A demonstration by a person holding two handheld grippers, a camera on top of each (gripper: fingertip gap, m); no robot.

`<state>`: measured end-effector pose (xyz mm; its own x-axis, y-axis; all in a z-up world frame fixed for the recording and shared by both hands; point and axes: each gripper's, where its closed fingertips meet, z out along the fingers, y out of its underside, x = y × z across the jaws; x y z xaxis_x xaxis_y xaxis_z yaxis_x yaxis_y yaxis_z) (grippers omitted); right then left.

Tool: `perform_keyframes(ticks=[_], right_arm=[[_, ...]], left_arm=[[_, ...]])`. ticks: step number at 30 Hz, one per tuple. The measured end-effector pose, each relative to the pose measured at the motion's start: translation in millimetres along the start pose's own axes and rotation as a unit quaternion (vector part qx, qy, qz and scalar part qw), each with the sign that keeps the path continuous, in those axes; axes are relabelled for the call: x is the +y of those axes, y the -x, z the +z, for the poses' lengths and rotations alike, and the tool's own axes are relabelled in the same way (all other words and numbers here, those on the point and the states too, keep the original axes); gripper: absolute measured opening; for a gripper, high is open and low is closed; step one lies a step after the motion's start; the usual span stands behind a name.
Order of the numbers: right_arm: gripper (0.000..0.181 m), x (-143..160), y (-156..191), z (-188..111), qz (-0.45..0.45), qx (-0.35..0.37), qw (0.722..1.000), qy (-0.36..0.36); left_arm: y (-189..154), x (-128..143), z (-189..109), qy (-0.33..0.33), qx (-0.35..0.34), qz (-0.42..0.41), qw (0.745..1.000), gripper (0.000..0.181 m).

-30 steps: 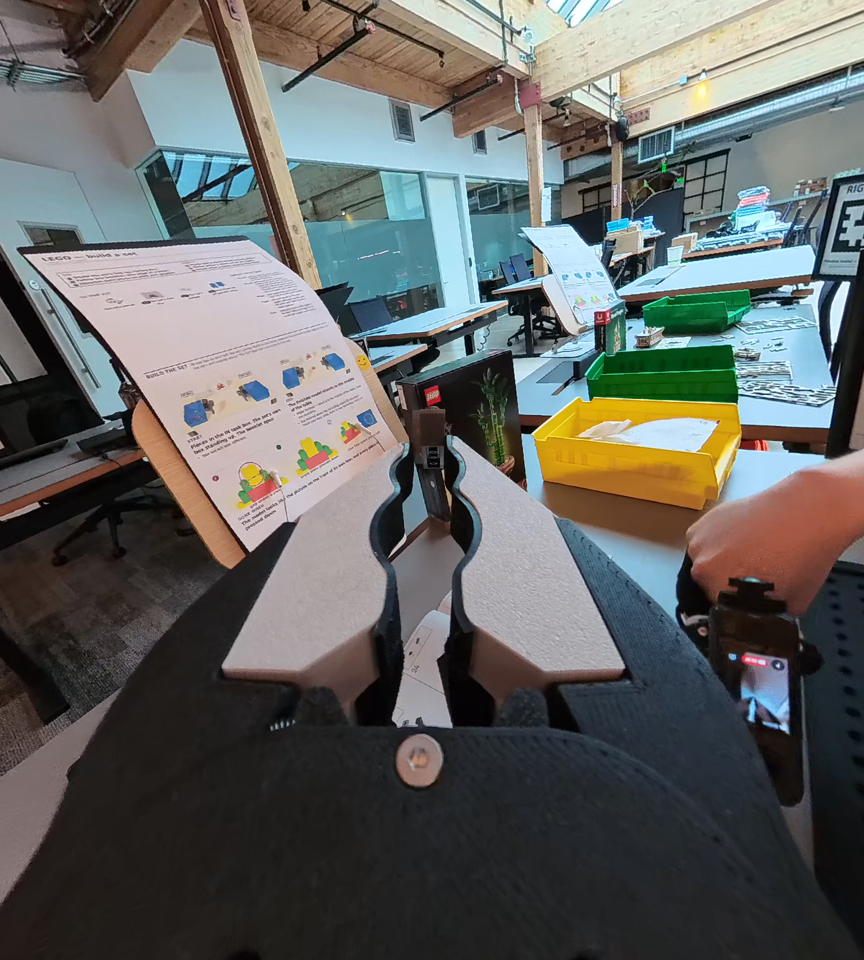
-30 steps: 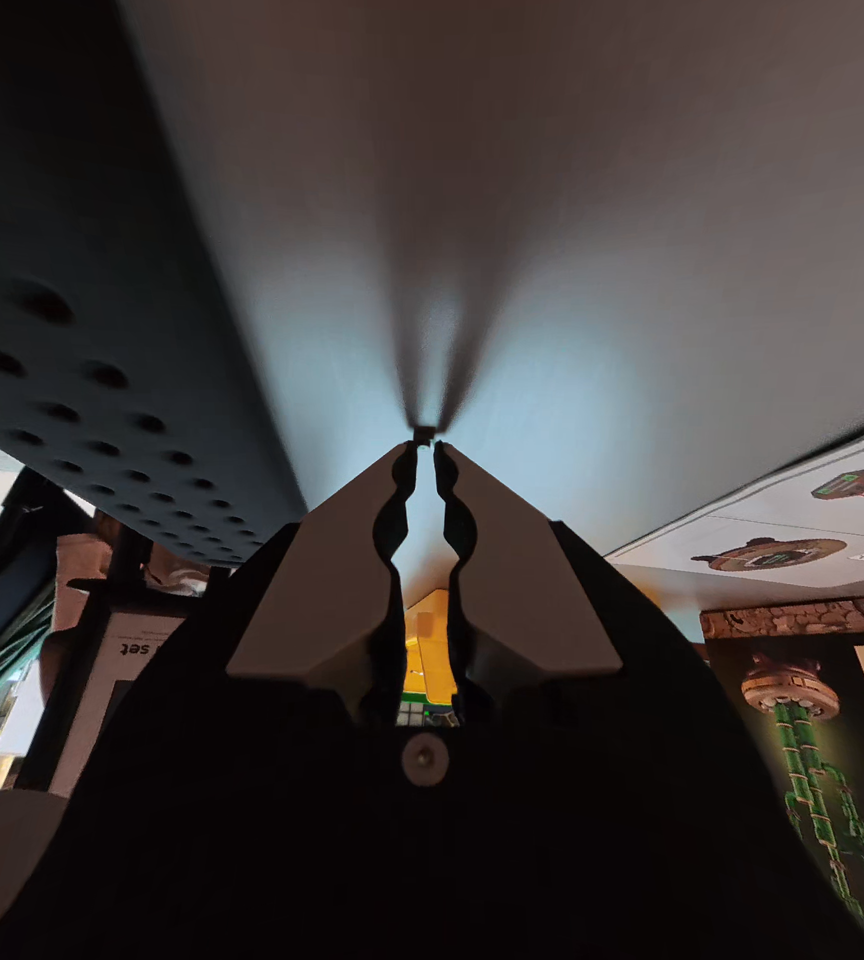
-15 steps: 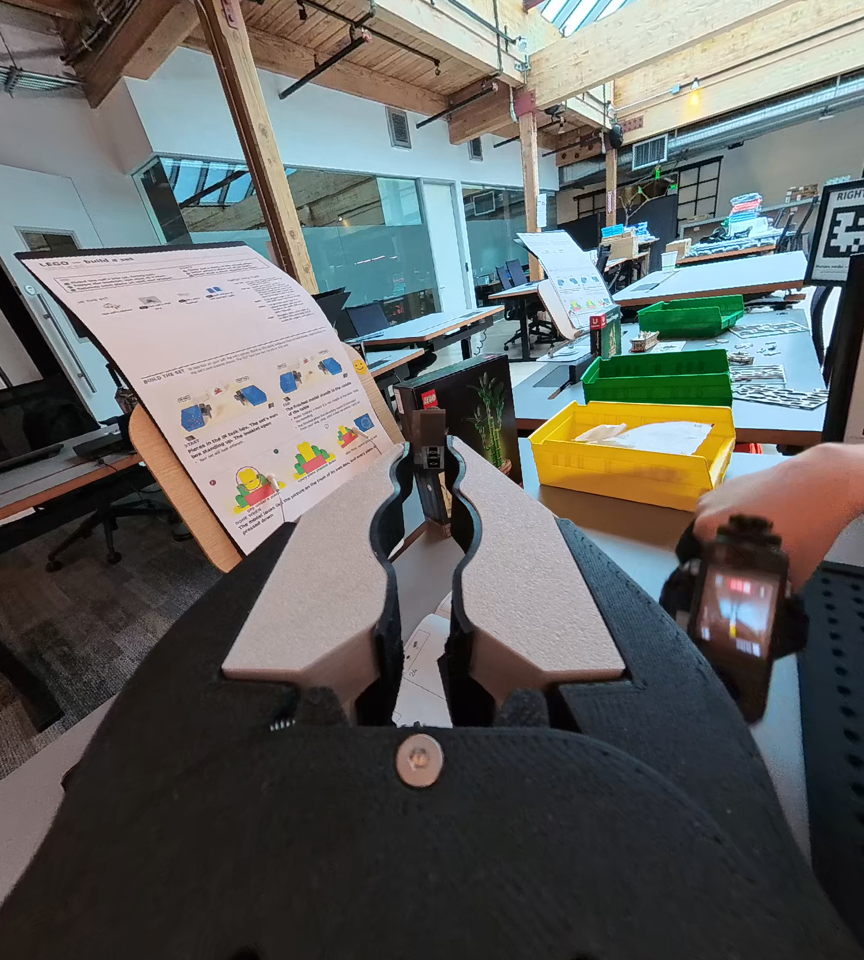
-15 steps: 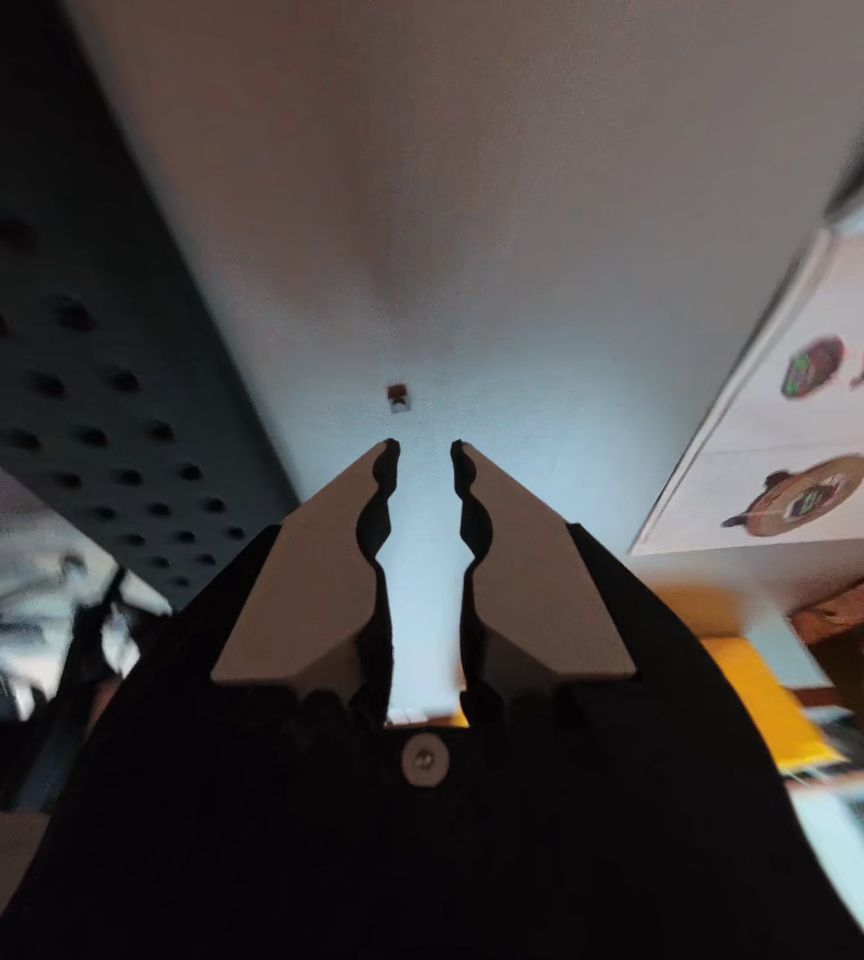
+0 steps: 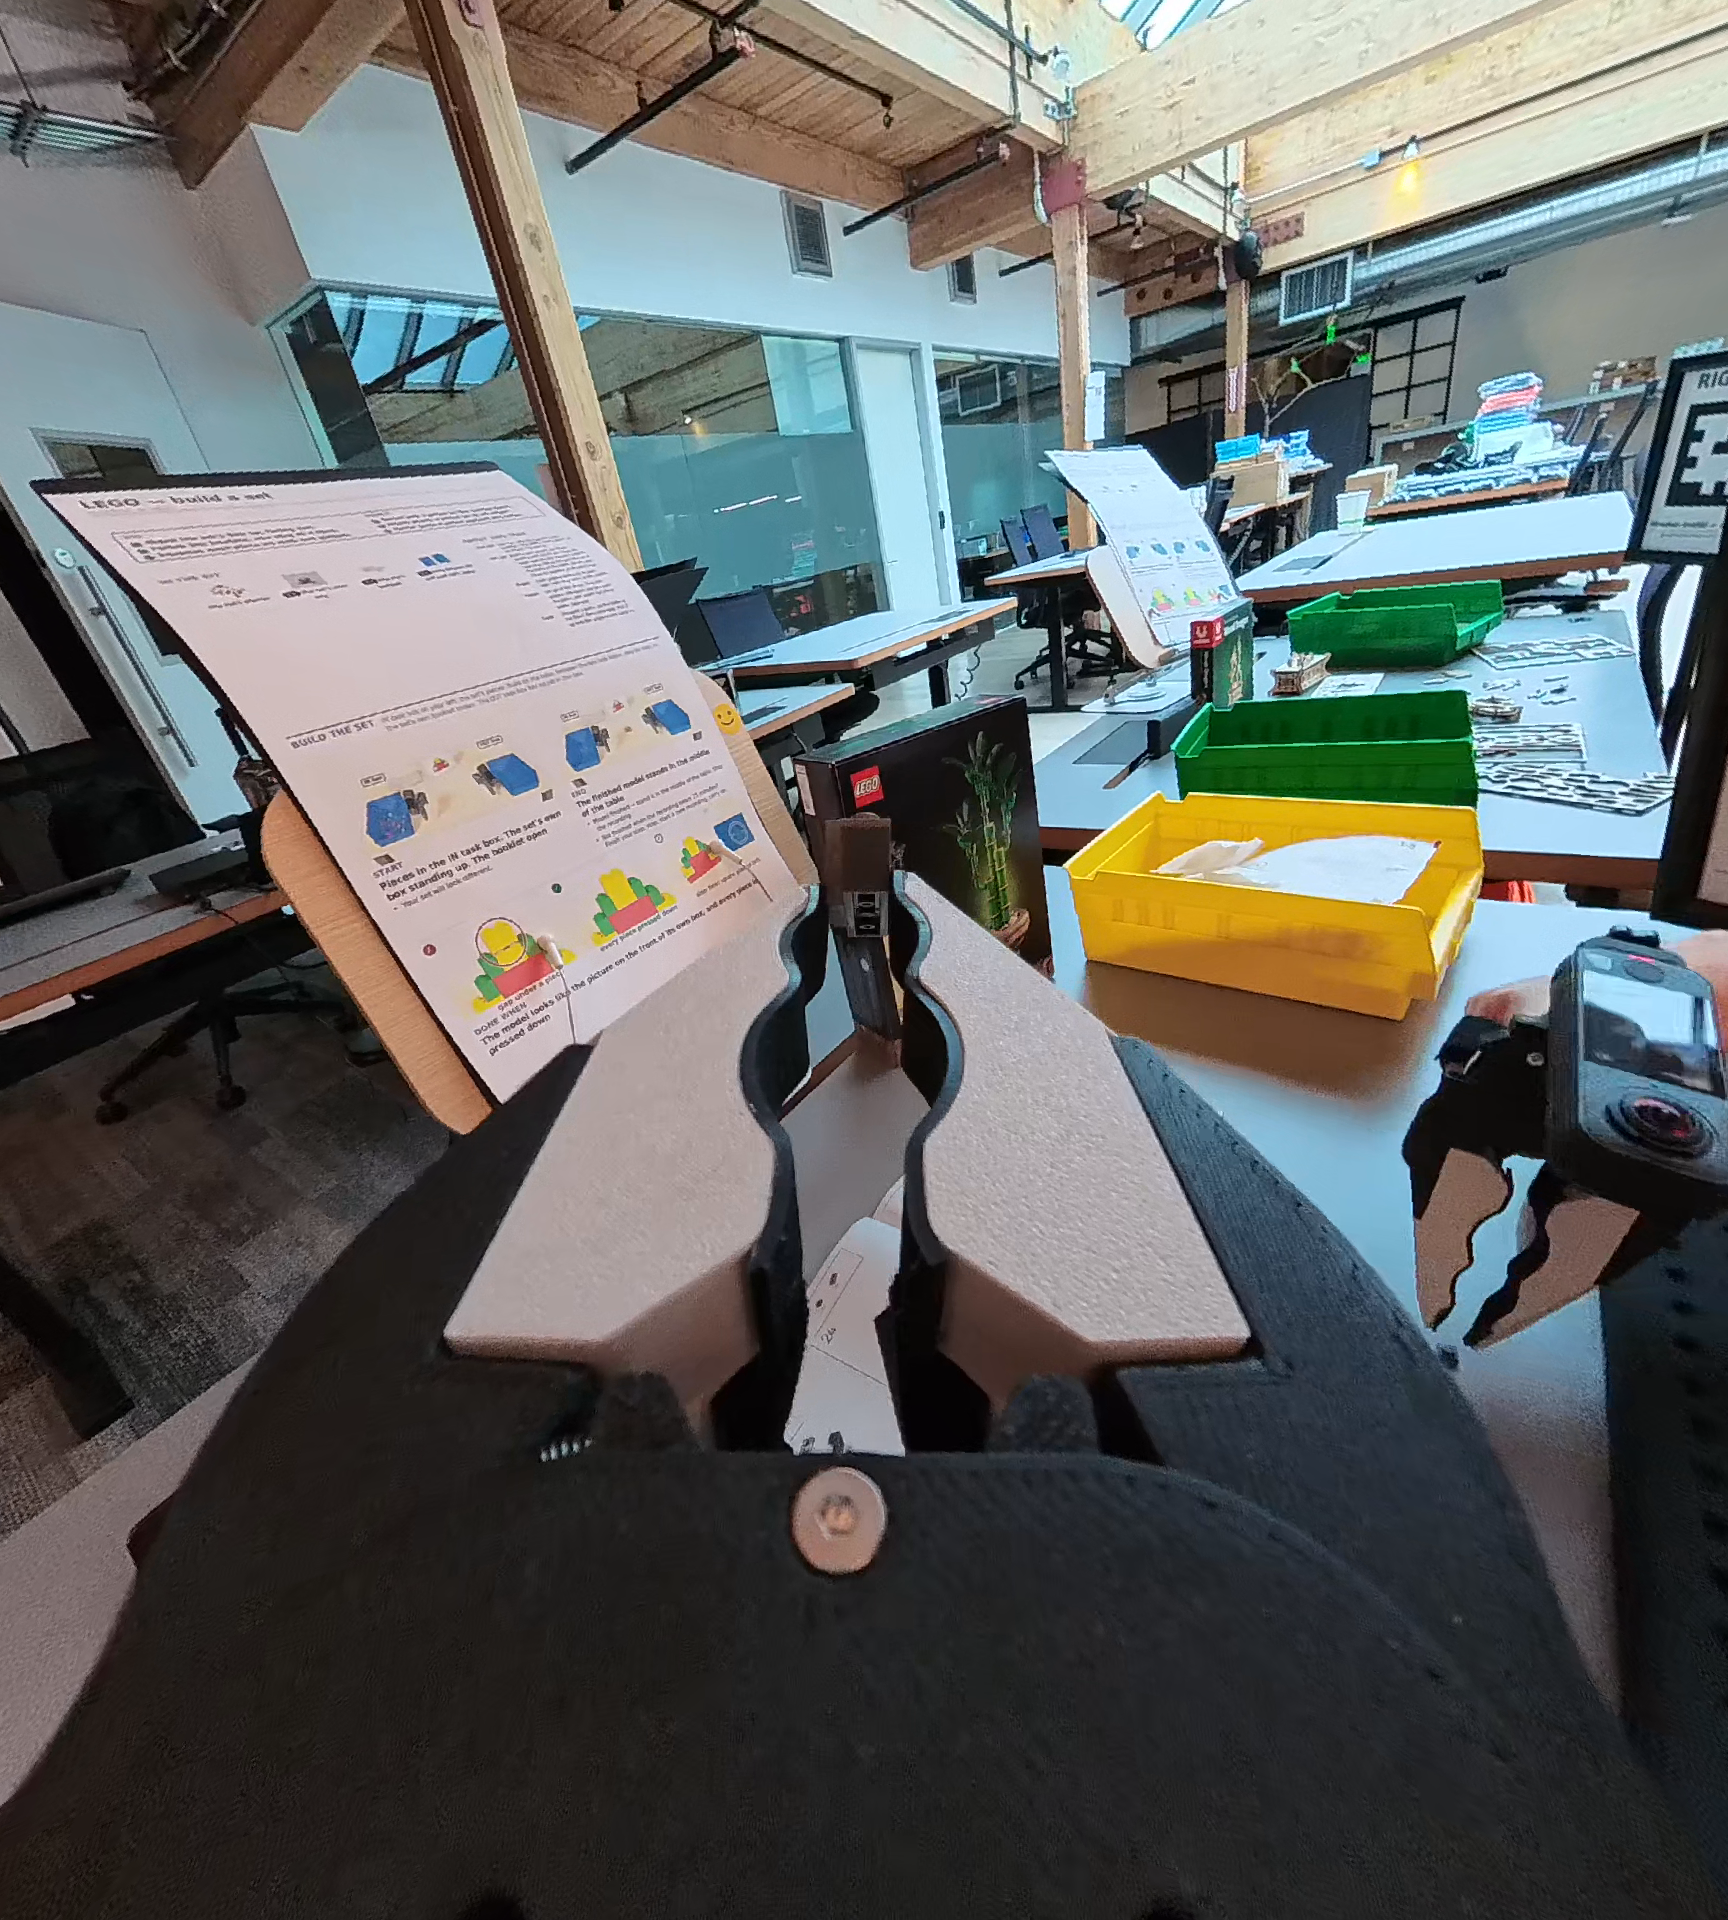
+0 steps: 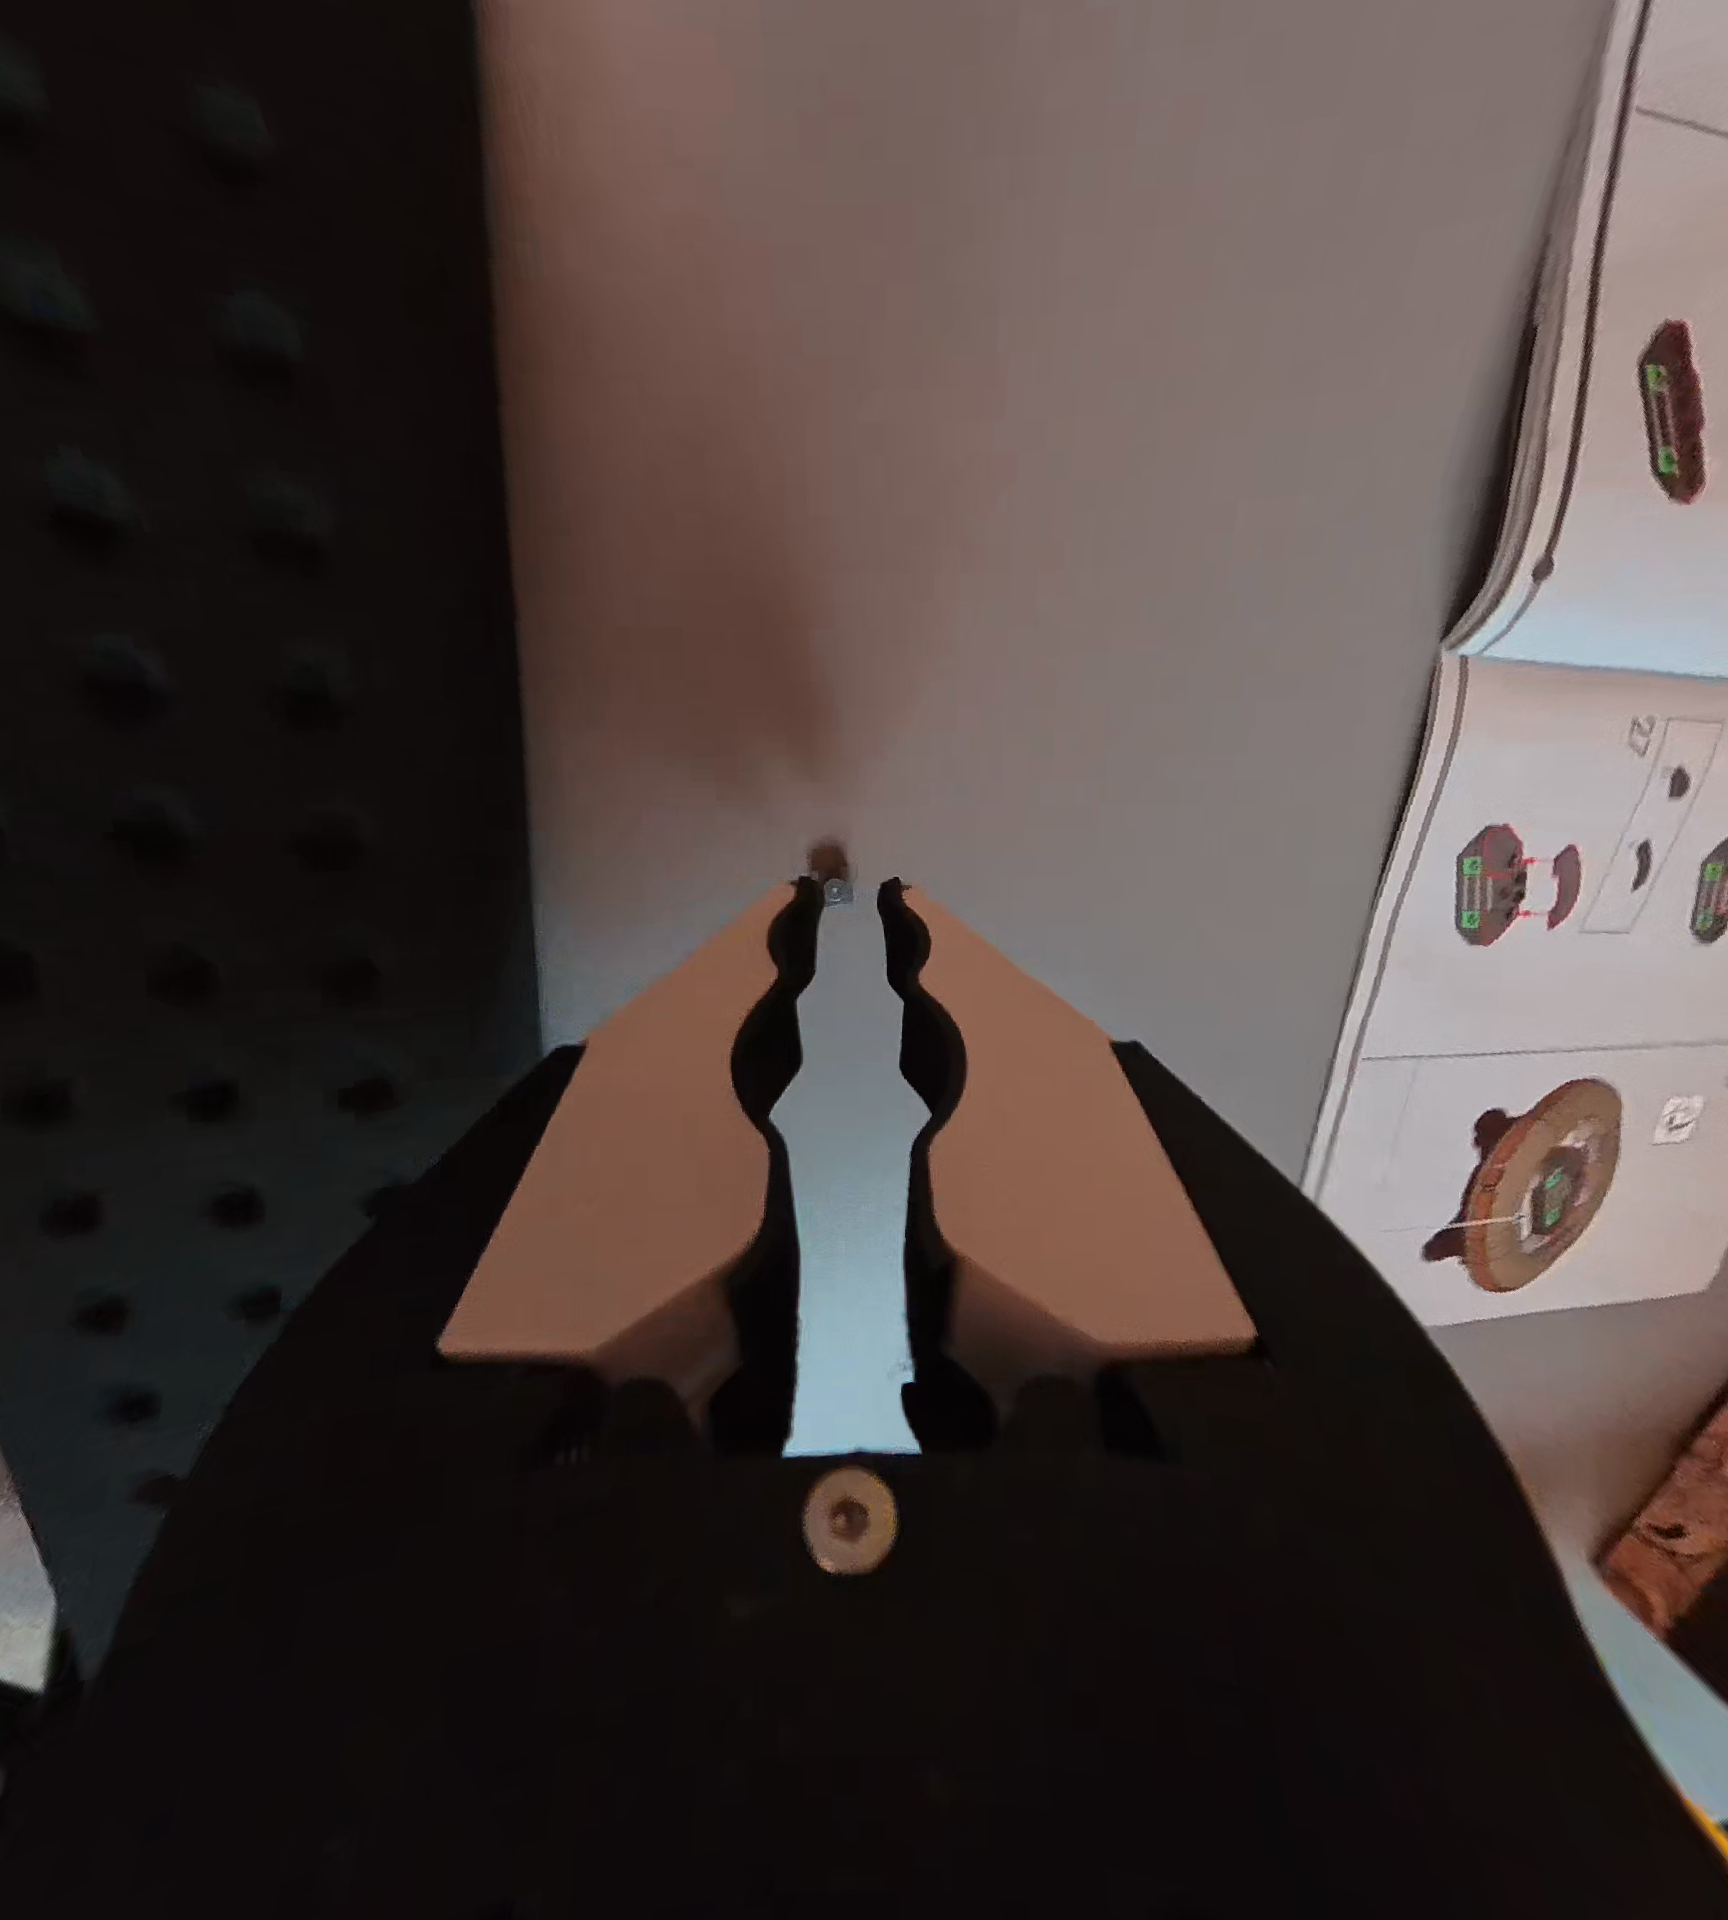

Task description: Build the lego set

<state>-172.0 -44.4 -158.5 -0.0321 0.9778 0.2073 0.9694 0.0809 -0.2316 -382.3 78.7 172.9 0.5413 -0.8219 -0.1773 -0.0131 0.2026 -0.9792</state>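
Swung right gripper back over tiny brown piece, jaws parted, empty. Left gripper clamped on dark brown sub-assembly. Judged piece light, rigid, slippery; best pinched across flat sides.

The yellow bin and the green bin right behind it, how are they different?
The yellow bin sits nearer on the grey table, while the green bin sits behind it on the next table. The yellow bin holds white paper or plastic sheets; what the green bin holds is hidden by its wall. One is bright yellow, the other dark green. Both are open plastic trays of about the same shape.
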Motion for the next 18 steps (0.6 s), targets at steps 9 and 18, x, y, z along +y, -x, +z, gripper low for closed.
perform_keyframes(ticks=[9, 18], right_arm=[[0.008, 2.1, 3.1, 7.3, -0.036, -0.026, 0.998, 0.040], [0.006, 6.3, 3.5, 7.9, -0.035, -0.036, 0.997, 0.055]], left_arm=[[1.6, 7.9, 5.6, 0.015, 0.001, -0.002, 1.000, 0.008], [2.0, 8.6, 5.3, 0.017, 0.001, -0.002, 1.000, 0.009]])
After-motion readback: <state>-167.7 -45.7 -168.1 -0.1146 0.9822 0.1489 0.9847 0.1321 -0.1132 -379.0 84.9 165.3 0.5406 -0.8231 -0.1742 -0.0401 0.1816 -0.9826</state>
